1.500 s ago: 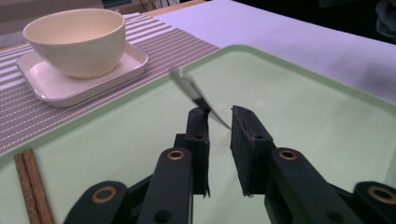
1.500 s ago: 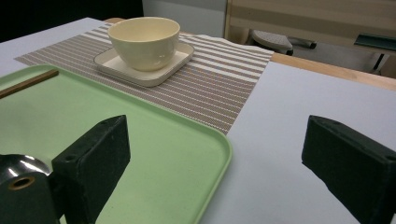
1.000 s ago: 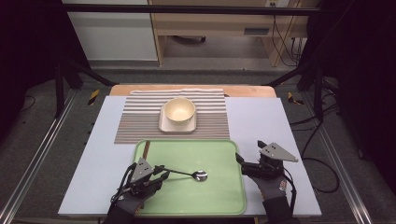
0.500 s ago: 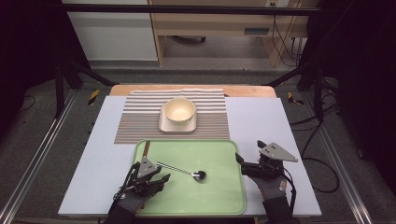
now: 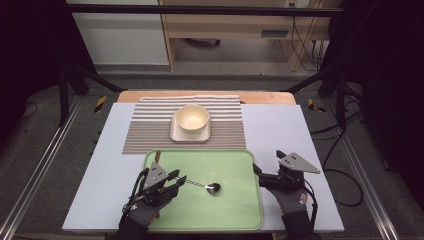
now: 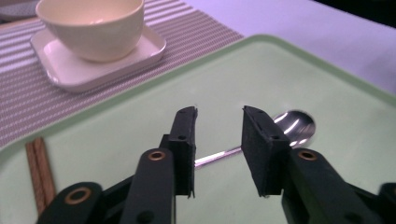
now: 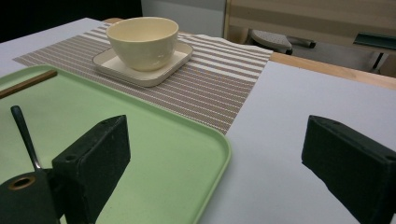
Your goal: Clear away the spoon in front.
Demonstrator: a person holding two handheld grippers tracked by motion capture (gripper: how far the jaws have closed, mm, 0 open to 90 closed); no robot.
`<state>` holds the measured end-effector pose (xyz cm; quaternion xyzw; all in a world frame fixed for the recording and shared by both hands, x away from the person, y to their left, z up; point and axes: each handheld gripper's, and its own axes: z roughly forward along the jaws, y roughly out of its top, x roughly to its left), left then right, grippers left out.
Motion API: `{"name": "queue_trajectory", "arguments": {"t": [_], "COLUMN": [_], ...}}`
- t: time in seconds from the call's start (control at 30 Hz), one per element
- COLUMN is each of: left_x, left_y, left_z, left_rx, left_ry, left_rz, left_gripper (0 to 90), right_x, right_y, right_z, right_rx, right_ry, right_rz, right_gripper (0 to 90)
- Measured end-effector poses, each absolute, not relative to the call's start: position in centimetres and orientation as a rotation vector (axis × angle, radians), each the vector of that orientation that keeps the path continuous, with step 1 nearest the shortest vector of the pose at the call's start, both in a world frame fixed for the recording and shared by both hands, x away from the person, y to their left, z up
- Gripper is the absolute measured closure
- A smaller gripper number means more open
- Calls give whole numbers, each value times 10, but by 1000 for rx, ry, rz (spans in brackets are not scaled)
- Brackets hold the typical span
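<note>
A metal spoon lies on the green tray, bowl end to the right, handle toward my left gripper. In the left gripper view the jaws of my left gripper have just been closing; they stand apart, and the spoon handle crosses the gap below them with neither pad pressing on it. The spoon bowl shows past the right jaw. My right gripper rests at the tray's right edge, open wide with nothing between the jaws of my right gripper.
A cream bowl stands on a square plate on a striped placemat beyond the tray. Brown chopsticks lie at the tray's far left corner. The white tabletop has room on both sides.
My left gripper has lifted slightly, and the spoon handle's near end has shifted a little with it. The spoon bowl stays where it was. The right gripper has not moved.
</note>
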<state>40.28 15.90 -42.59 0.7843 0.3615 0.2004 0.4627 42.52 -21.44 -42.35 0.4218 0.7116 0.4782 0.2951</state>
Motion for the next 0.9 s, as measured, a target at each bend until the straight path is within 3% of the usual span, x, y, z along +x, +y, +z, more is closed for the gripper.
{"name": "queue_trajectory", "arguments": {"t": [0.33, 0.9], "left_x": [410, 433], "left_y": [127, 87], "left_z": [-429, -464], "left_rx": [1980, 2156], "left_ry": [847, 879], "left_rz": [489, 424], "left_gripper": [884, 894], "right_x": [426, 426], "right_y": [-215, -214], "right_z": [-423, -424], "right_rx": [1125, 1122], "right_ry": [1893, 1899], "right_rz": [1271, 1268], "right_gripper": [81, 82]}}
